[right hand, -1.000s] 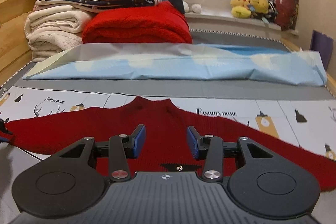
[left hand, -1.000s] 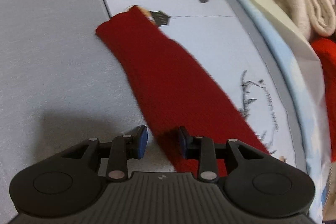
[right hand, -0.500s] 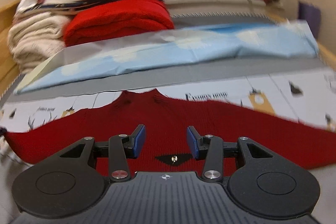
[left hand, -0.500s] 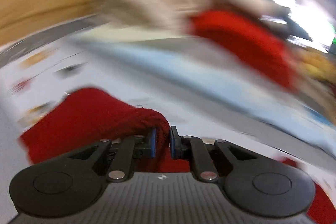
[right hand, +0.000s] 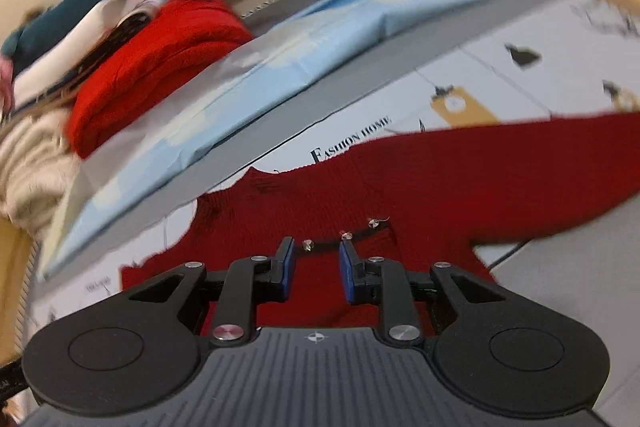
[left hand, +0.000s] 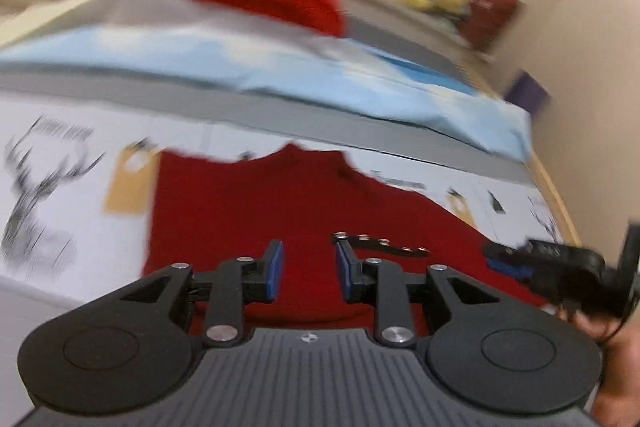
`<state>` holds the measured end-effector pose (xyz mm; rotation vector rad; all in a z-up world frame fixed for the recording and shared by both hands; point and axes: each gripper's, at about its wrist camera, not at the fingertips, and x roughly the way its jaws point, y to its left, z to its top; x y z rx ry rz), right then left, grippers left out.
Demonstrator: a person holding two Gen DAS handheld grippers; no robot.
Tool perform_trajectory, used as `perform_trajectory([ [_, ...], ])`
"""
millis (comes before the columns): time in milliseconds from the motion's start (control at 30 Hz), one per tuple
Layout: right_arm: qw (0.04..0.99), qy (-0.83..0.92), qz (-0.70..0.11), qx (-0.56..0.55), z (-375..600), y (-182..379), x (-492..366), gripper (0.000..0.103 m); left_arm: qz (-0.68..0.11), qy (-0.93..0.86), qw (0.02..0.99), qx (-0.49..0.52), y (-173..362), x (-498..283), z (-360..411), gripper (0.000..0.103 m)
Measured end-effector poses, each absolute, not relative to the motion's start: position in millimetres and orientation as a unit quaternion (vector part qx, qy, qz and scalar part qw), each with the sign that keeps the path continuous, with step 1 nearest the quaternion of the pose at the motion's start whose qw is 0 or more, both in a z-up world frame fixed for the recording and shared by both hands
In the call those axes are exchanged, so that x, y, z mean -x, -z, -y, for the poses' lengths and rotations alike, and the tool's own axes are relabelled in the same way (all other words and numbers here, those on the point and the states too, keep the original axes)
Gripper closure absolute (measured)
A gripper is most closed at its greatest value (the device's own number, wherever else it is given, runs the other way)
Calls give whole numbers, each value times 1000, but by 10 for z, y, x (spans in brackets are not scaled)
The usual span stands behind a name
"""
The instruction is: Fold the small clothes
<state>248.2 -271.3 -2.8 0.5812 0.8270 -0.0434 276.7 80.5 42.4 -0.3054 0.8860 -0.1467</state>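
Moved since a second ago: left sleeve, now folded across the sweater (left hand: 288, 211) body; left claw (left hand: 307, 269) just reopened, jaws apart, nothing between them, sleeve presumably released. Right claw (left hand: 516, 265) at the frame's right edge. Right wrist view: right claw (right hand: 315, 269) closing, jaws apart and empty over the chest; right sleeve (right hand: 540, 167) outstretched on the bed (right hand: 500, 39), likely next
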Motion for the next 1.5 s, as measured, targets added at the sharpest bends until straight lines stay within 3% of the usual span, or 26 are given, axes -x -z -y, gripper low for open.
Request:
perform_trajectory([
  [133, 857, 29, -398, -326, 2812, 88, -2525, 77, -401, 20, 910, 102, -332, -2686, -877, 63],
  [233, 841, 46, -404, -357, 2903, 200, -2528, 77, -462, -22, 884, 72, -24, -2804, -940, 65],
  [567, 765, 81, -491, -409, 2994, 941, -2667, 77, -475, -7, 872, 117, 89, -3126, -1102, 64],
  [1033, 763, 117, -500, -393, 2921, 1351, -3020, 78, -494, -52, 843, 206, 226, -3318, -1662, 64],
  [1200, 807, 105, -464, -350, 2893, 1162, -3051, 95, -498, -47, 842, 201, 255, -3349, -1578, 64],
  [1400, 899, 55, -339, -273, 2770, 499, -2922, 97, -506, -35, 841, 187, 328, -3366, -1451, 64],
  [1500, 902, 80, -326, -270, 2919, 483, -2858, 96, -511, -33, 840, 181, 376, -3375, -1407, 64],
])
